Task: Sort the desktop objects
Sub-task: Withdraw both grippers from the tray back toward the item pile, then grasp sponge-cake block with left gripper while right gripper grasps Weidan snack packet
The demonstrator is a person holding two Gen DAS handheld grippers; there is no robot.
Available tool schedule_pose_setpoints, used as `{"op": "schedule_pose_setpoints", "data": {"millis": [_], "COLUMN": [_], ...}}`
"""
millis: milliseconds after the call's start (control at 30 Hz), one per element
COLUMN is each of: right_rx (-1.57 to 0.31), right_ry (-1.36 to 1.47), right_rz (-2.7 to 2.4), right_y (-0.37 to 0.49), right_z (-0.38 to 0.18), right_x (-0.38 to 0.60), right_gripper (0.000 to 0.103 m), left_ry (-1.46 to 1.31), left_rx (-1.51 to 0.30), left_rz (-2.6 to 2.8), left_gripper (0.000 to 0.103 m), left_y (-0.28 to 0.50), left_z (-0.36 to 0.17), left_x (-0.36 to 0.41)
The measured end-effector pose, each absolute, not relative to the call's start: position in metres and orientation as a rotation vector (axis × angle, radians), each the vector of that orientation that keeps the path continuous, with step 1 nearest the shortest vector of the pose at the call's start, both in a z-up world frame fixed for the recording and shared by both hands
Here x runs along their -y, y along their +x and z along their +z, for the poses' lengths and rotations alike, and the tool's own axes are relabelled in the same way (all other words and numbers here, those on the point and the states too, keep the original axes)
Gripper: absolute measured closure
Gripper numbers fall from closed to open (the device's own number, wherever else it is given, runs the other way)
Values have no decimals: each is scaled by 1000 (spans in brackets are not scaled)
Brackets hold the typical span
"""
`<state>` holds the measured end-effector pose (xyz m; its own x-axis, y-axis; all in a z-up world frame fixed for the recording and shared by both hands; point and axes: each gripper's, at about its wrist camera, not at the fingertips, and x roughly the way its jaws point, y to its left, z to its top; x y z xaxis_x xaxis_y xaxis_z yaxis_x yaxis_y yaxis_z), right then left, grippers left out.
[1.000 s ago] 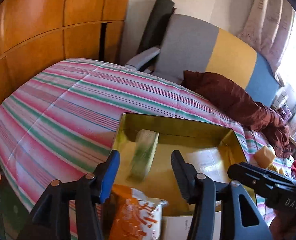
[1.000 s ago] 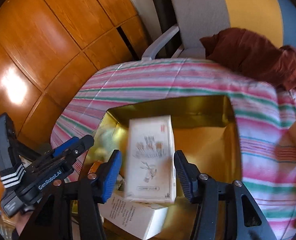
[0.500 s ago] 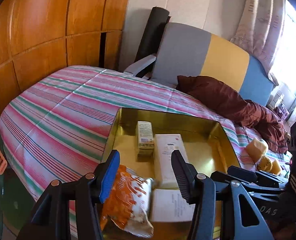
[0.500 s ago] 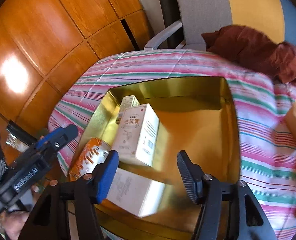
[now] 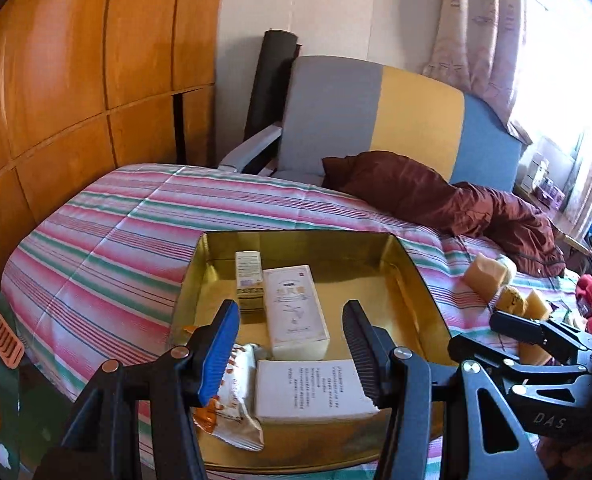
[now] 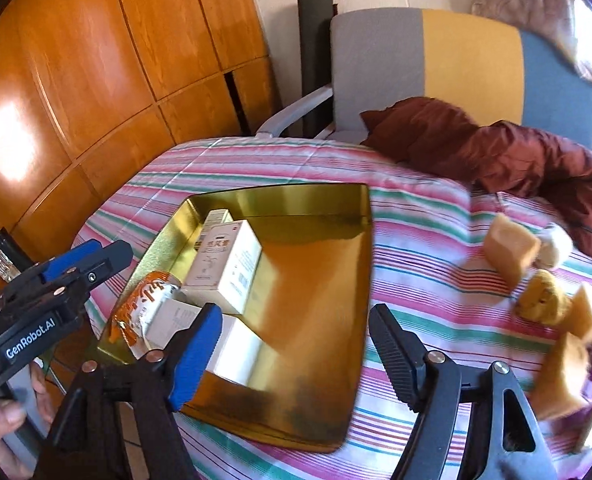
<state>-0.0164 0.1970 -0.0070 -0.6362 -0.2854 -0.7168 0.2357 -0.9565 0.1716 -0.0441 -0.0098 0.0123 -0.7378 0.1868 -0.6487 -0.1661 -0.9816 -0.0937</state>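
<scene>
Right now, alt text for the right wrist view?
An open, empty right gripper hovers over a gold tray on a striped bedspread. Two white boxes, a smaller box and an orange snack bag fill the tray's left side. Tan blocks lie loose to the right.

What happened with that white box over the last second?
The right claw let go of the white box, which now lies in the gold tray beside the small box, and pulled back. The left claw drew back too, open and empty. Snack bag and flat box stayed.
</scene>
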Motion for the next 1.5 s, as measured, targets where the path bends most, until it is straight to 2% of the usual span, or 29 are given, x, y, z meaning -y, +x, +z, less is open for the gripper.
{"op": "schedule_pose_setpoints", "data": {"millis": [167,267,833,1300,1367,1500], "right_rx": [96,105,262,637,710,831], "right_ry": [1144,1143,1307,1487,1495,1515], "right_rz": [-2649,-2682,-2822,-2908,-2907,-2930], "right_y": [-3,4,36,83,88,92], "right_z": [-4,-5,-16,-8,-8,-8], "right_x": [-218,-234,-330,-447,-464,-498], "right_gripper": [26,22,20,20,24,46], "left_ry": [-1038,-1040,-1021,-1012,-1017,-1020], "left_rx": [5,-11,-93,-171,-182,-190], "left_rz": [2735,2712,2554,2371,2339,2267], "left_gripper": [49,49,49,49,49,49], "left_y": [-40,-38,-31,-25,-23,-22], "left_z": [11,10,4,-4,-6,-7], "left_x": [-5,-14,-68,-131,-140,-159]}}
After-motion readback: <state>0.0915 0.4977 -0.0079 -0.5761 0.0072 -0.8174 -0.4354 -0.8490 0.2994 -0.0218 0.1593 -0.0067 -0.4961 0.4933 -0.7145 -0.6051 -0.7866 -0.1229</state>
